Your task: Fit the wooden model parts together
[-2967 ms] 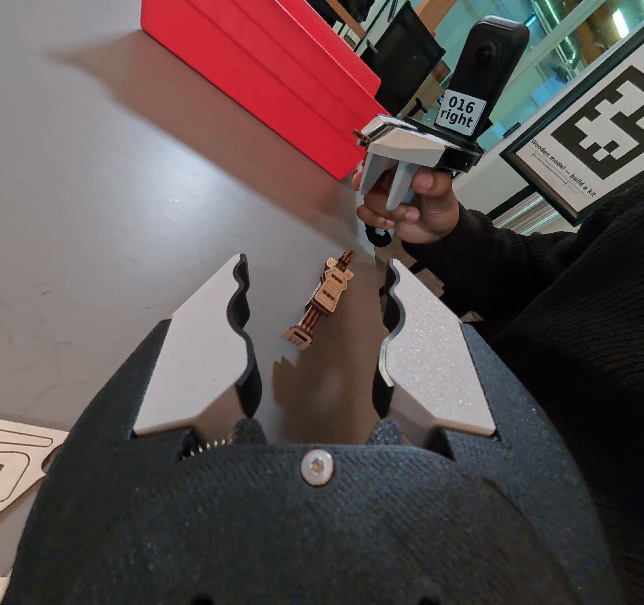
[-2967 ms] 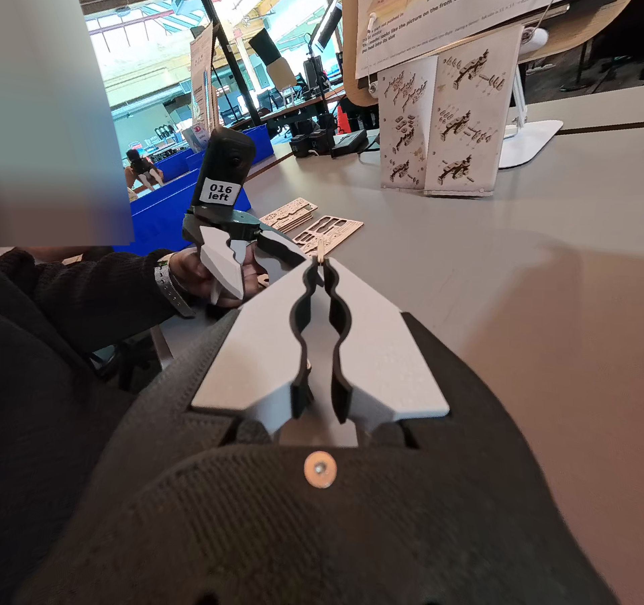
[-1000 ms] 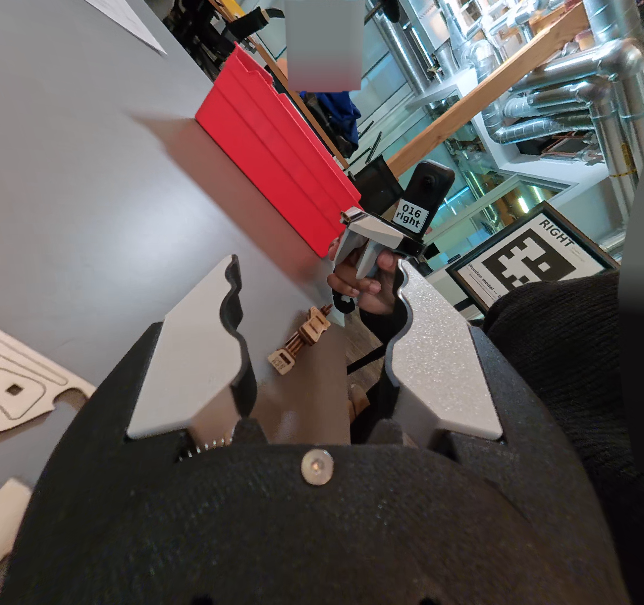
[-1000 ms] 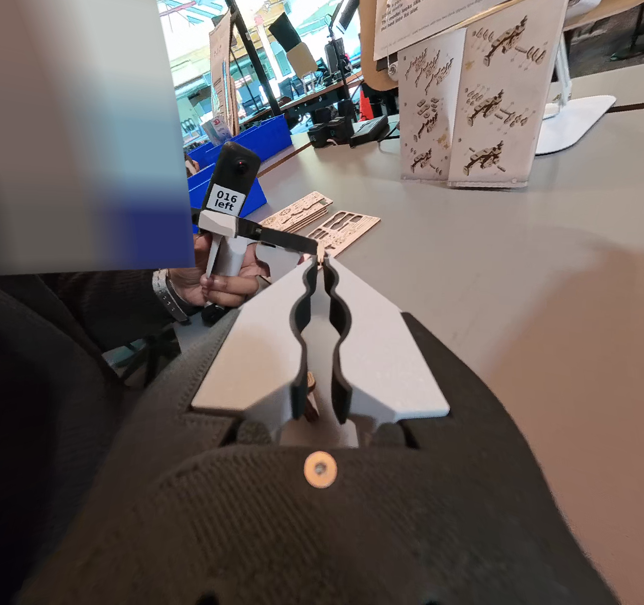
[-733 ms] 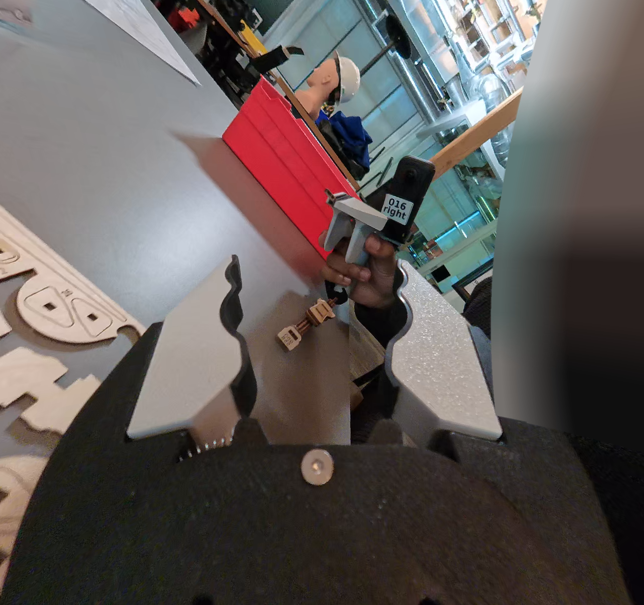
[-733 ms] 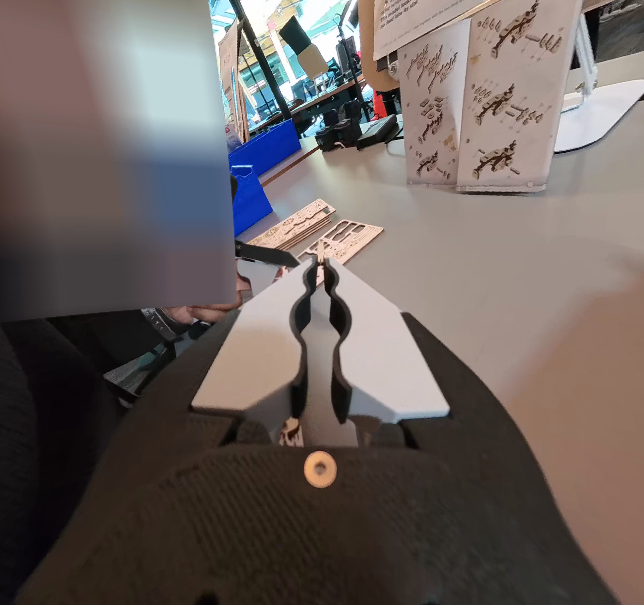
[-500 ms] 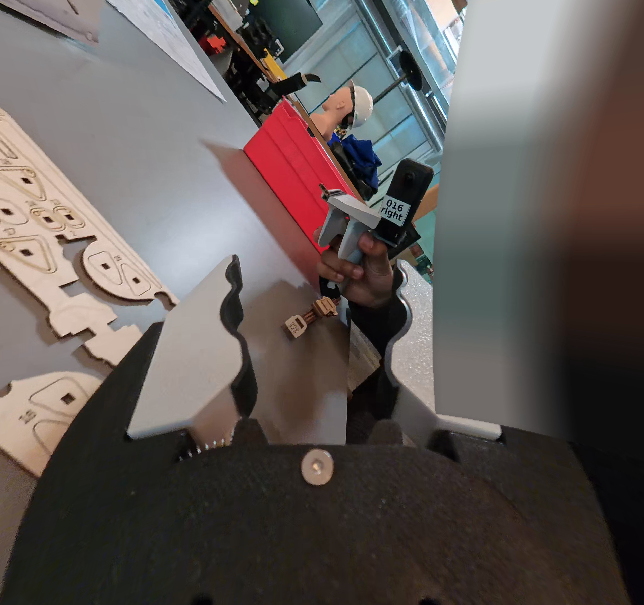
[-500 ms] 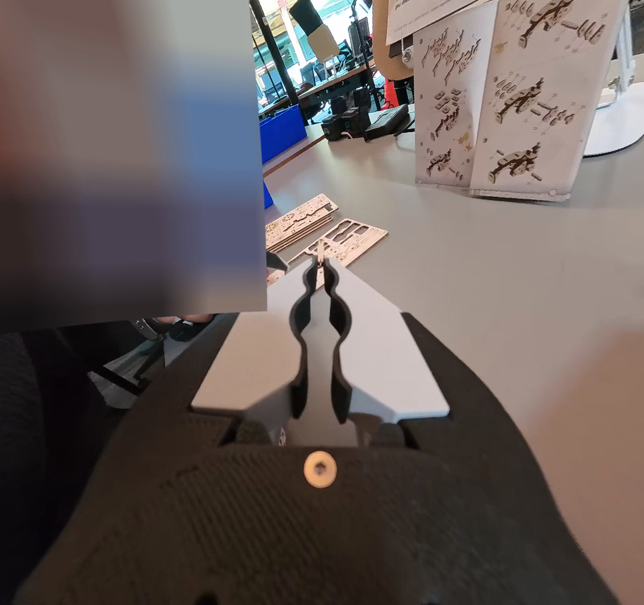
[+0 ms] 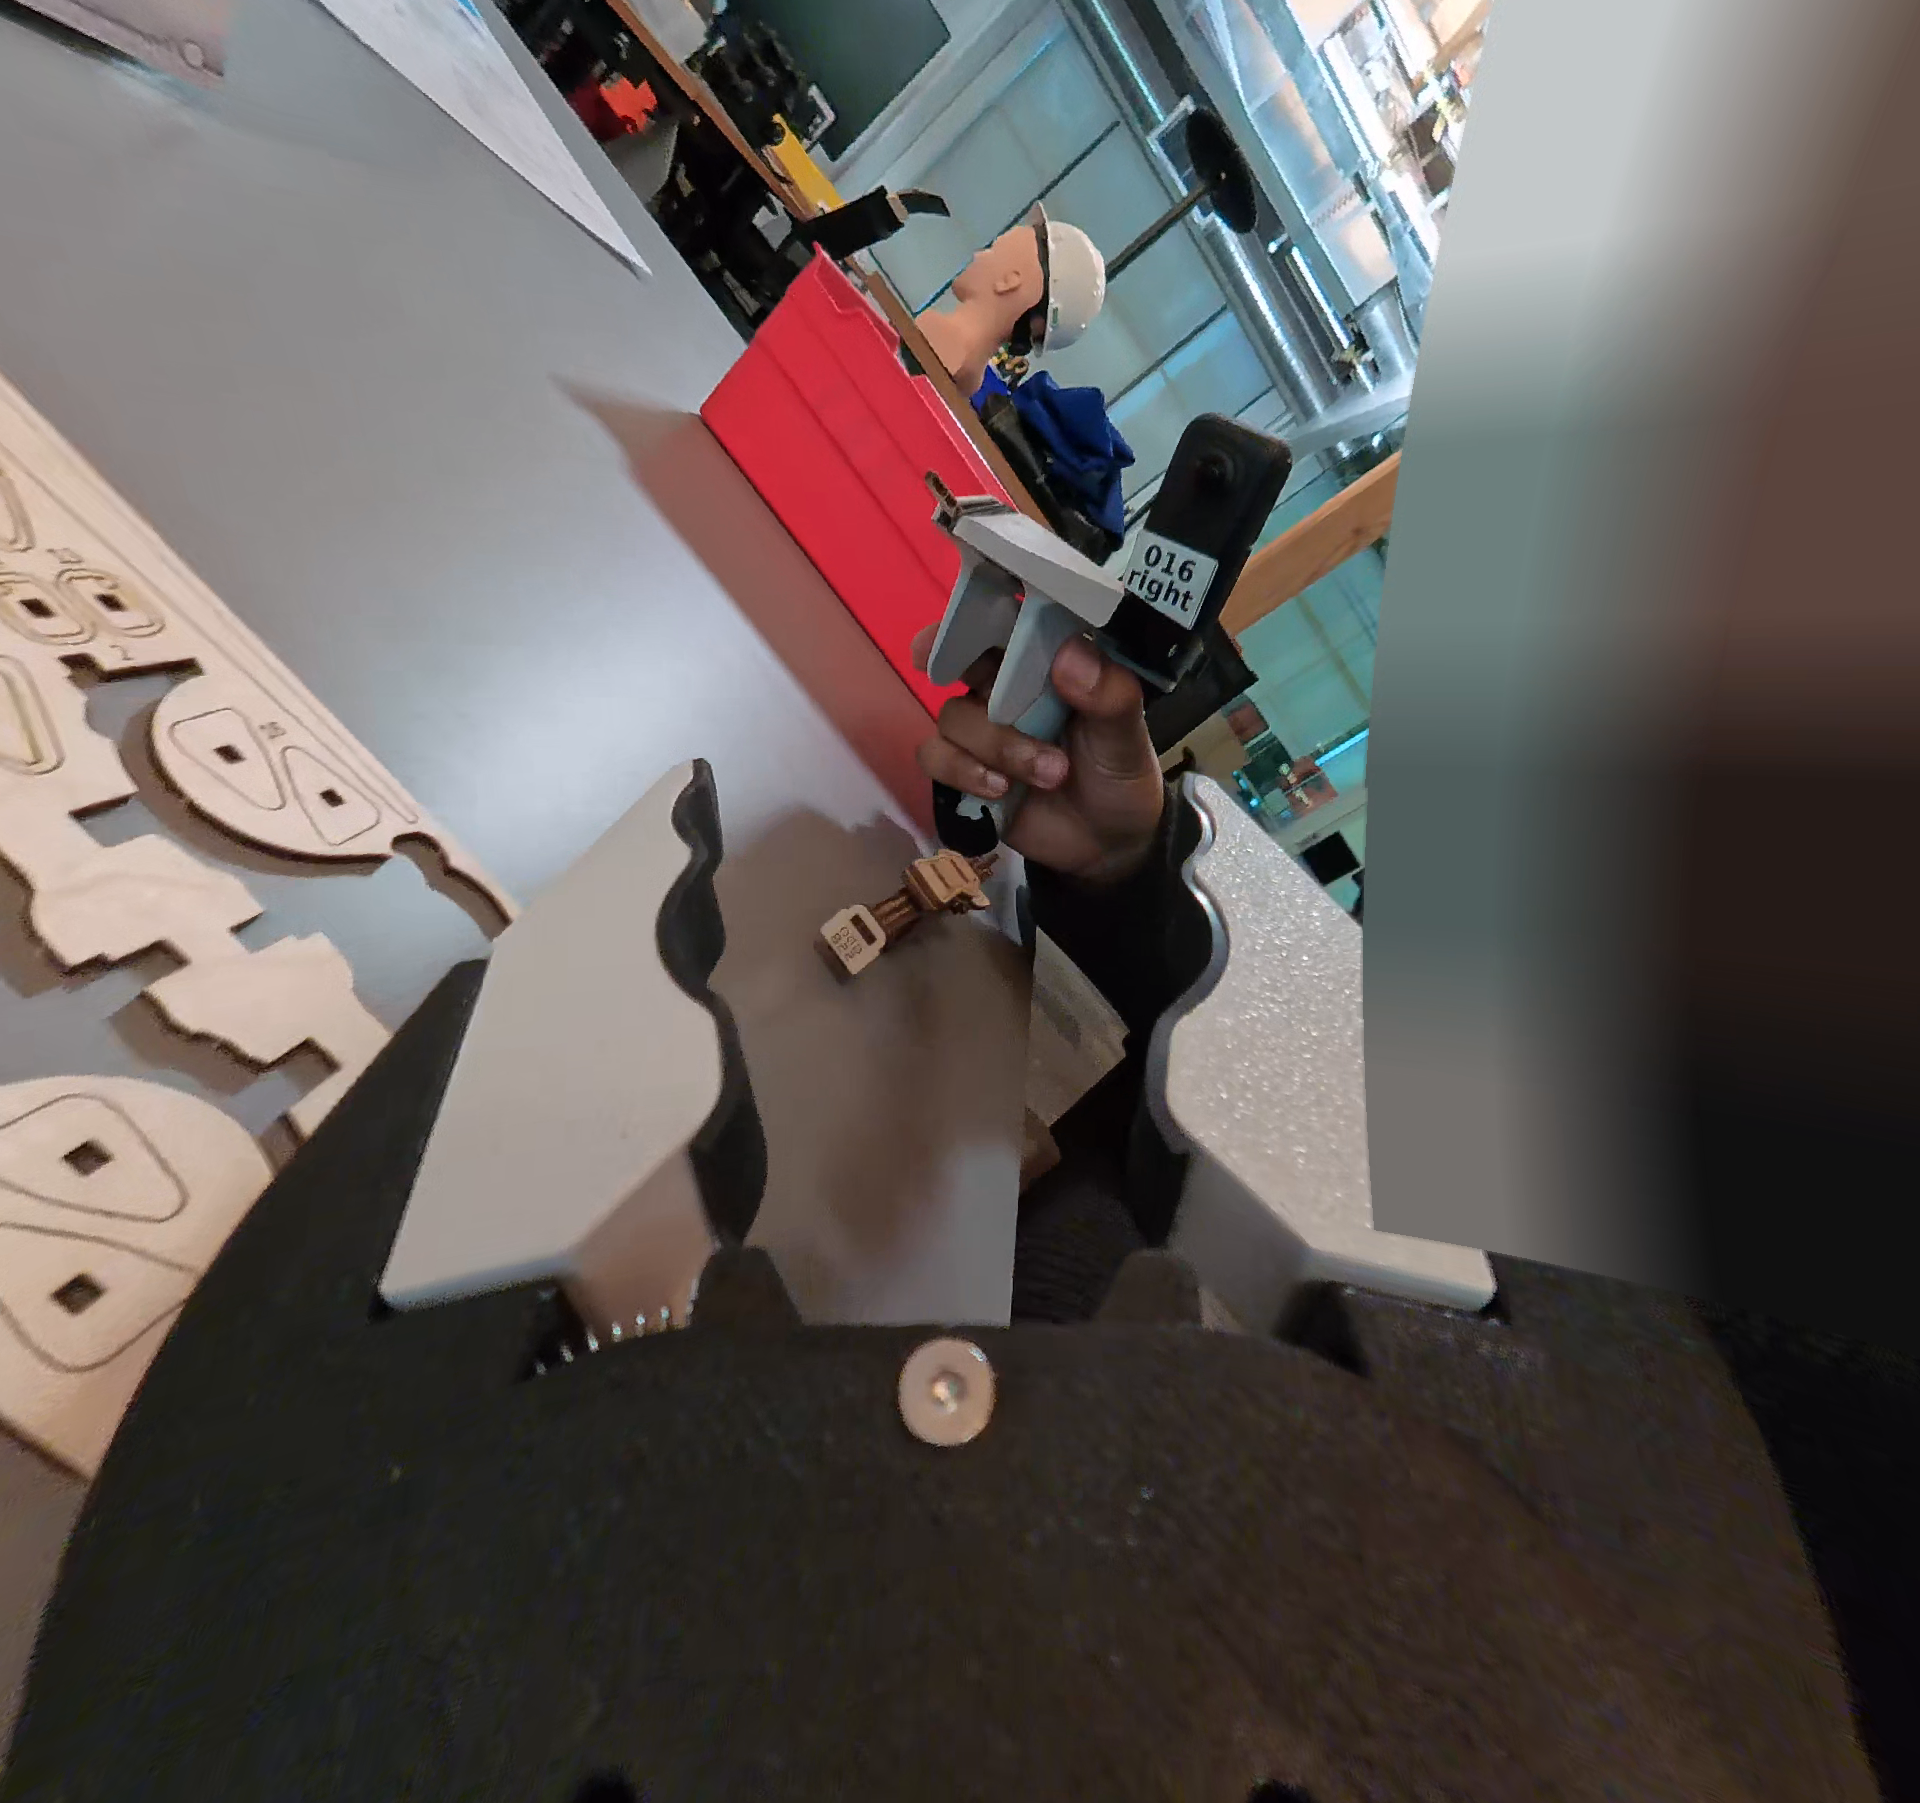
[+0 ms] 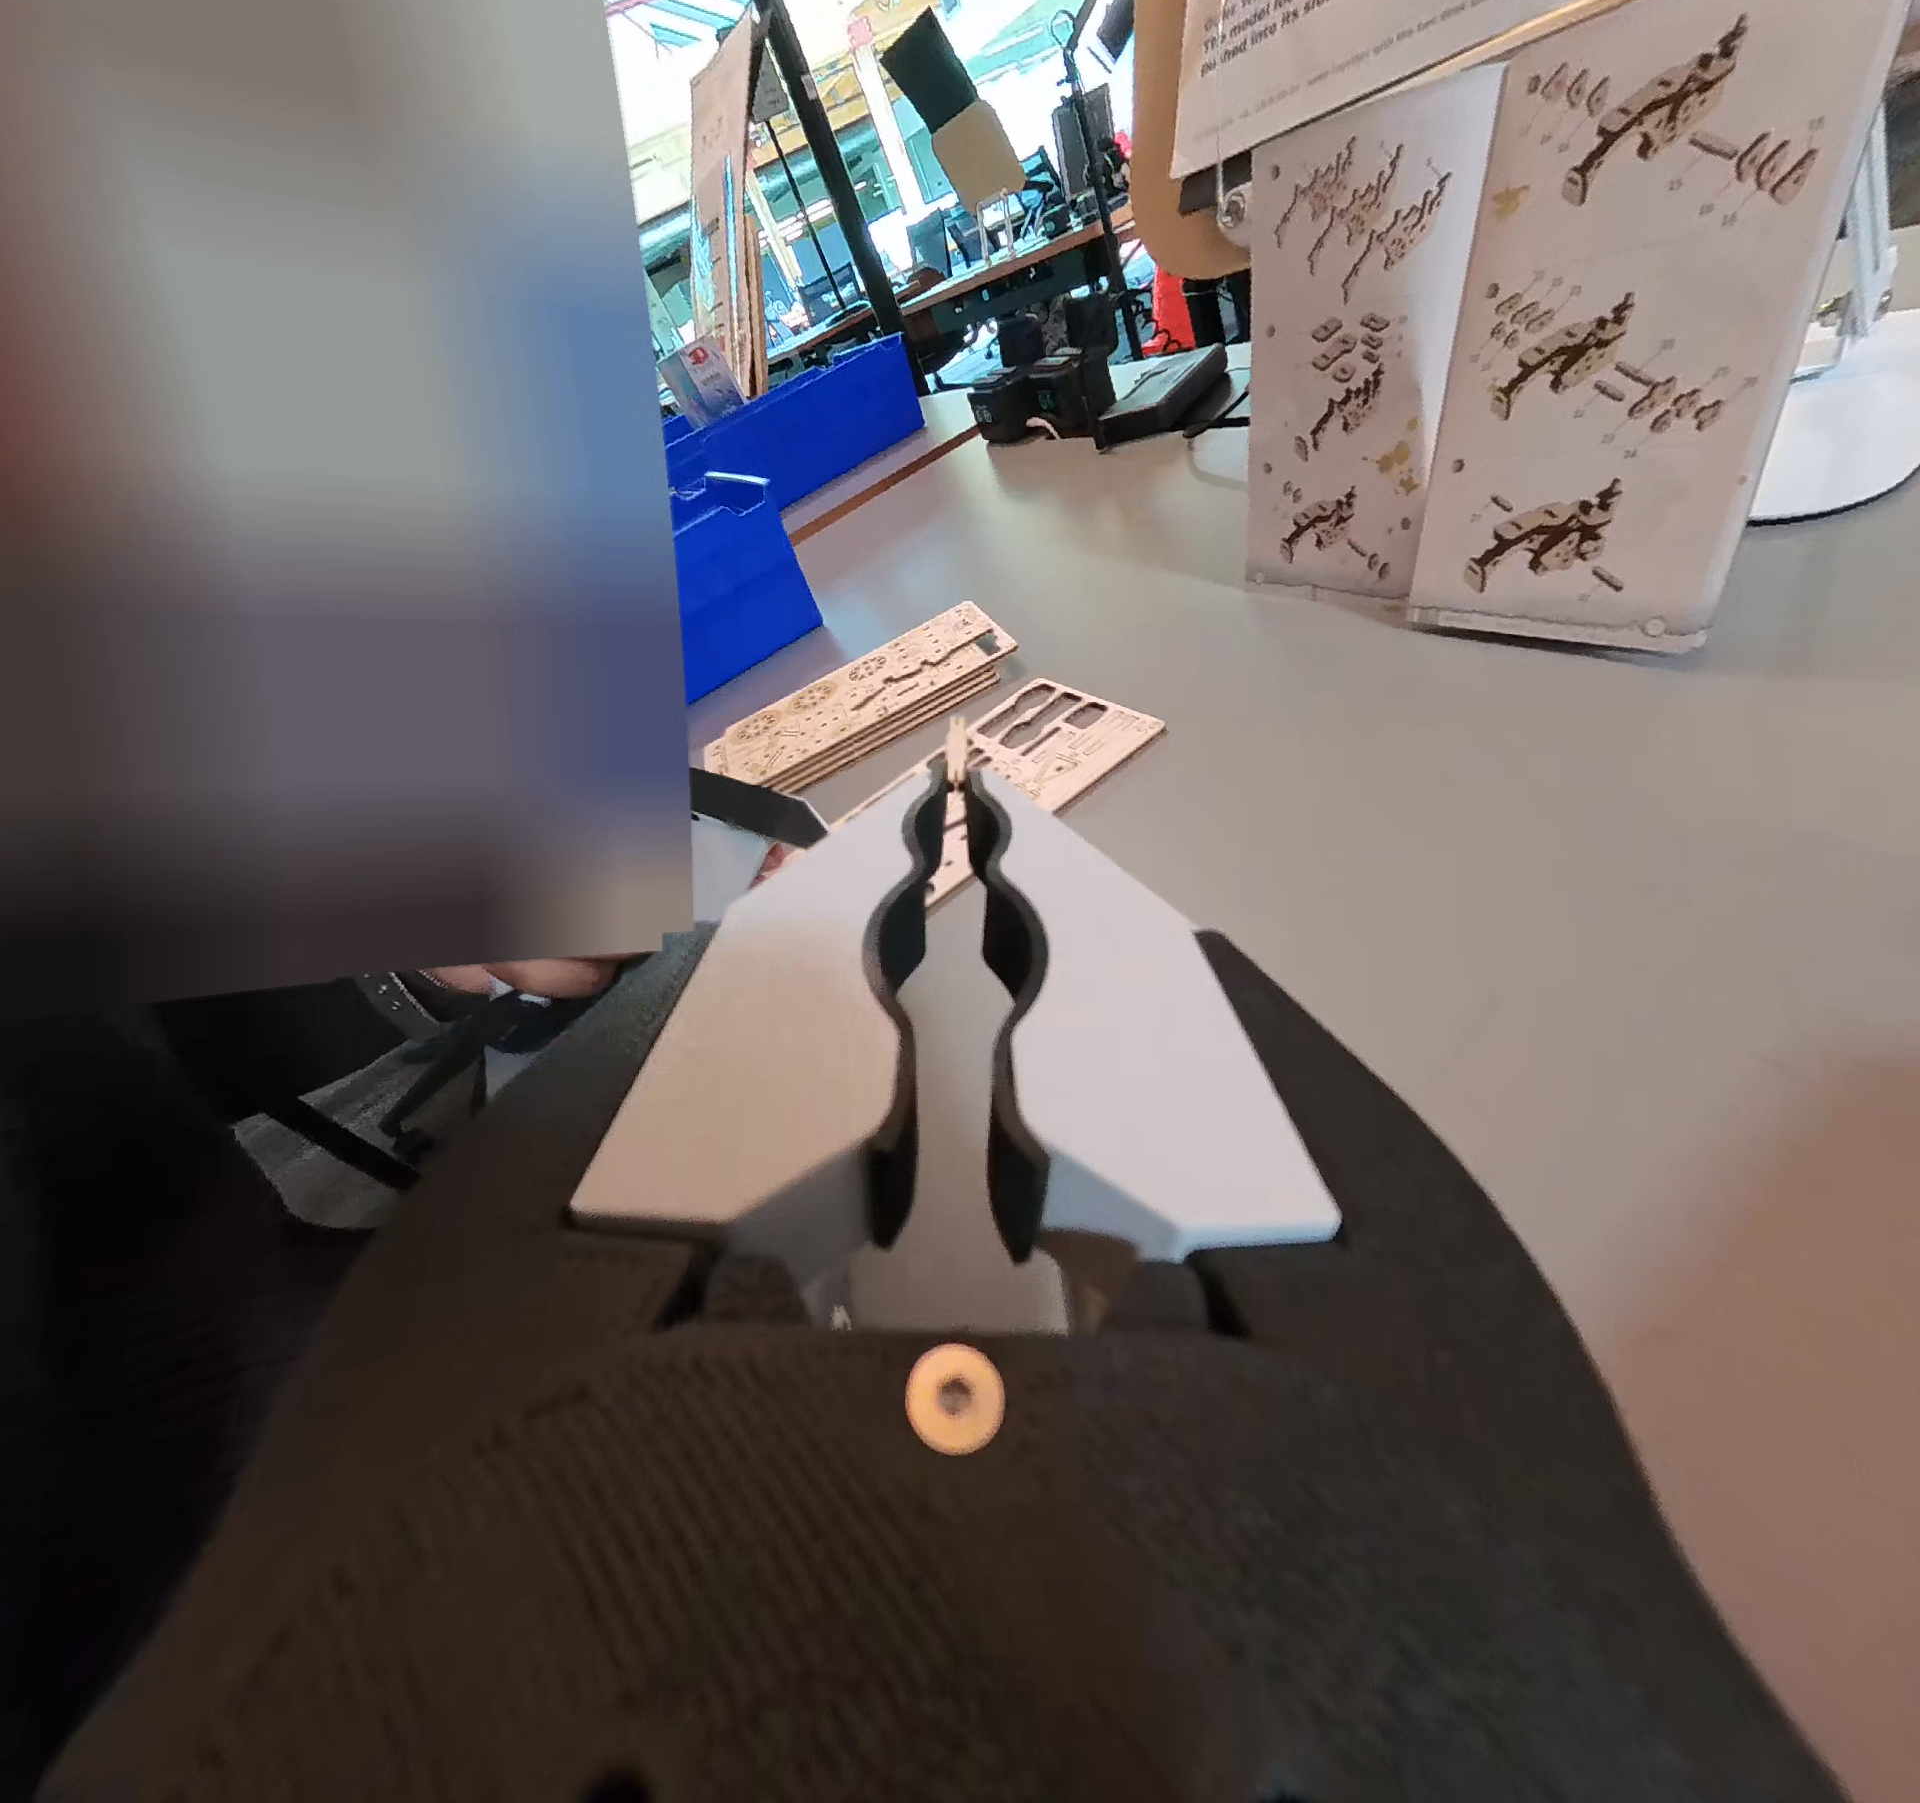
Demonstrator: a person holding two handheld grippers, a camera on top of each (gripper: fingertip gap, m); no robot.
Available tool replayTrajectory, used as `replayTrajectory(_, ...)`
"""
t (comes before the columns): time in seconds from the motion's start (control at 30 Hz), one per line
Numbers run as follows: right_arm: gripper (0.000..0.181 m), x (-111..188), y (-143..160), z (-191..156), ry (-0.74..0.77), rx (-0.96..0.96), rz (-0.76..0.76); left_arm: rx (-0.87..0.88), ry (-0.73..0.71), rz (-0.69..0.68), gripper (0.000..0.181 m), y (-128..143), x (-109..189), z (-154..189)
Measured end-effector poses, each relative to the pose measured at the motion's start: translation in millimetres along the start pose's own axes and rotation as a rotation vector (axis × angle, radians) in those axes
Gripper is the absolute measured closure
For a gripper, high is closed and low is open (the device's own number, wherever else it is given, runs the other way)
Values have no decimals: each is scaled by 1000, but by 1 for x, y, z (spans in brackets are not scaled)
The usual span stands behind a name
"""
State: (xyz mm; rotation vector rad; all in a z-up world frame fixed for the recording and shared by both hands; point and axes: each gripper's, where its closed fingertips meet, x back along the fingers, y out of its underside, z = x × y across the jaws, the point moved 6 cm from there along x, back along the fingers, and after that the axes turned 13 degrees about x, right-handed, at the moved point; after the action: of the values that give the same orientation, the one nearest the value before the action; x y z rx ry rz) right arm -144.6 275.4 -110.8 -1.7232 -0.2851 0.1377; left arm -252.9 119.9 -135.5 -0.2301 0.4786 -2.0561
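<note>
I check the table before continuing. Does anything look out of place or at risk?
One thing stands out: the small assembled wooden piece lies close to the table edge, near the hand, so a nudge could knock it off. The cut sheets lie flat.

Red bin (image 9: 831, 465); blue bins (image 10: 769, 496); grey table (image 9: 364, 382); pale wooden sheets (image 10: 862, 704)

The left gripper (image 9: 951, 818) has its two grey fingers (image 9: 582, 1026) spread wide apart, nothing between them. The right gripper (image 10: 958, 797) has its fingers pressed nearly together, tips pinching a thin sliver of wood. In the left wrist view the right gripper (image 9: 951, 517) shows farther off, raised, its handle wrapped by a hand (image 9: 1070, 777) in a dark sleeve.
</note>
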Motion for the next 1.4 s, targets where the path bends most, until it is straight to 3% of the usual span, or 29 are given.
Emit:
replayTrajectory(0.03,180,1,-1,-1,-1,7,4,-21,-5,-10,97,2,-2,2)
replayTrajectory(0.3,180,28,-19,-29,62,130,77,-289,-76,-162,99,27,-27,11)
replayTrajectory(0.47,179,60,-20,-62,153,184,106,-203,21,-216,97,35,-41,24)
replayTrajectory(0.7,180,92,-10,-83,227,122,118,-467,-124,-397,98,43,-60,10)
replayTrajectory(0.9,180,93,3,-78,222,68,71,-450,-238,-467,117,42,-66,-5)
replayTrajectory(1.23,180,87,10,-77,183,43,26,-412,-289,-572,141,52,-71,-14)
replayTrajectory(1.4,180,83,11,-79,175,53,11,-413,-297,-592,145,55,-72,-14)
